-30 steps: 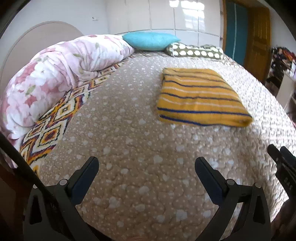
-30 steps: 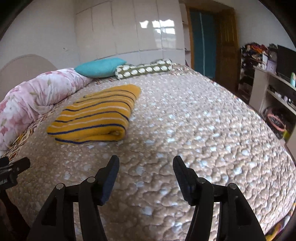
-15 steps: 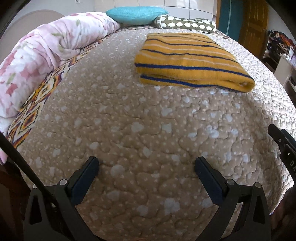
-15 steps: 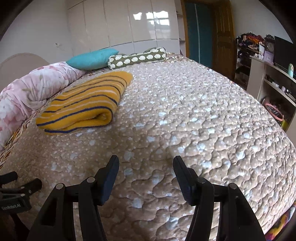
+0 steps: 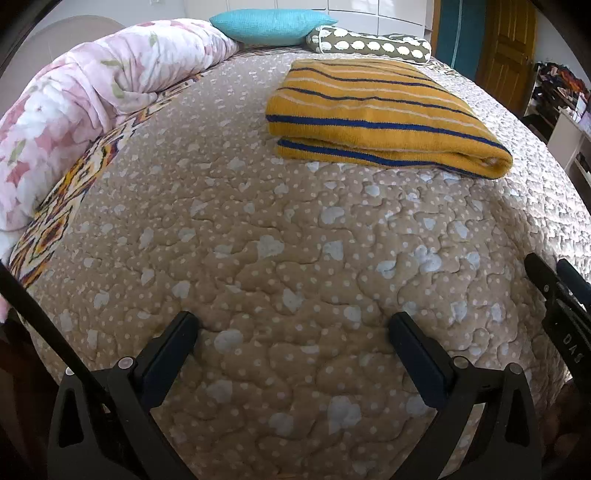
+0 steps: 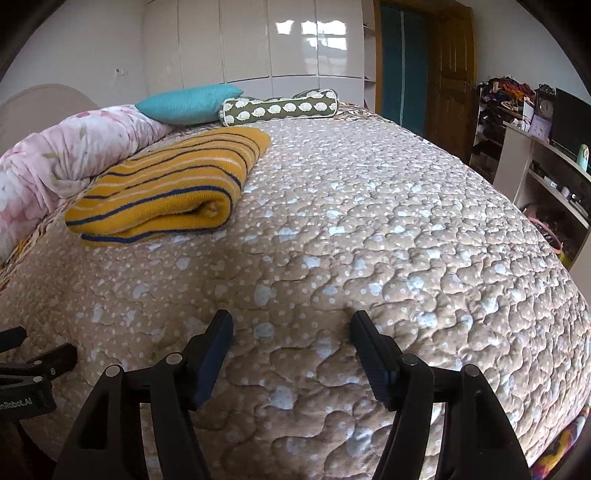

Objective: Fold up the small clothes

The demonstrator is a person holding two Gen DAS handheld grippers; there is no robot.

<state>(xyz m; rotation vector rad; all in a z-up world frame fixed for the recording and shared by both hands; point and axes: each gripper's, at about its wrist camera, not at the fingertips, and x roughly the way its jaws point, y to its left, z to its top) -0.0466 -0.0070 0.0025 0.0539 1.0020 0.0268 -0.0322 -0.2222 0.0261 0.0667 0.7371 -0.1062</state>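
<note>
Folded clothing lies ahead of both hand-held grippers on a tan quilted bedspread [image 5: 295, 258] dotted with pale hearts. The garment is a mustard-yellow knit [image 5: 373, 110] with blue and white stripes, doubled over into a thick, tidy rectangle, its rounded fold facing the cameras. From the left gripper [image 5: 291, 336] it sits ahead and slightly to the right, well apart from the fingertips; from the right gripper [image 6: 291, 330] it sits ahead and to the left, also well apart. Both grippers hover low over bare quilt with their jaws spread wide and nothing between them. Each gripper shows at the edge of the other's view, so they sit side by side. Beyond the garment, a rolled pink floral duvet [image 5: 92, 99] runs along the left, with a turquoise pillow [image 5: 269, 26] and an olive patterned bolster [image 5: 369, 46] at the far end. Judging by its neat shape, this garment looks finished; no other unfolded clothes appear on the bed, so little or nothing seems left to do here.
</note>
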